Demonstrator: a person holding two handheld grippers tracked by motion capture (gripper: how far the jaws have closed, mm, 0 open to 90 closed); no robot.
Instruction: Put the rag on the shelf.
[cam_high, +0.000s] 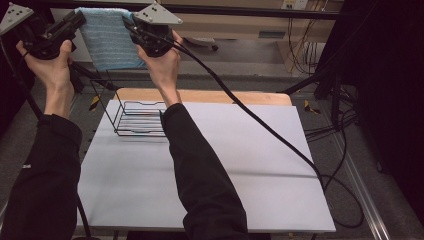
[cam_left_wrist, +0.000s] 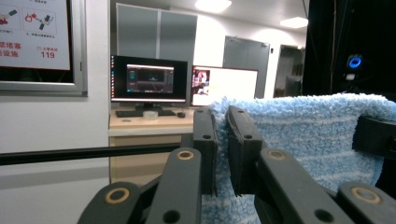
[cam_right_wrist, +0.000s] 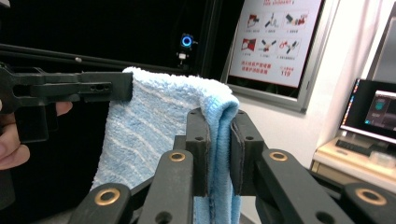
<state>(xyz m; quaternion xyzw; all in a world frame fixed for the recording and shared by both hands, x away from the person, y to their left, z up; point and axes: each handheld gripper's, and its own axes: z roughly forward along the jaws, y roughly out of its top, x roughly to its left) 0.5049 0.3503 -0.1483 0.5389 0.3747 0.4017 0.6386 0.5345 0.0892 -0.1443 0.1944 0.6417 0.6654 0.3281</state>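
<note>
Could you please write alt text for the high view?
Two raised hands hold a blue towel stretched between the left gripper and right gripper, above a black wire rack on a white table.

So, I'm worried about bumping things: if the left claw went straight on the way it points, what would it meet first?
Beyond the fluffy light-blue towel it grips, probably the wooden desk with monitors; depth is unclear.

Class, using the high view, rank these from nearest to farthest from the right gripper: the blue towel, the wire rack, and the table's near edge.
1. Blue towel: clamped in the right gripper, hanging at its left.
2. Wire rack: below it, on the table's far left.
3. Table's near edge: at the picture's bottom, farthest.
</note>
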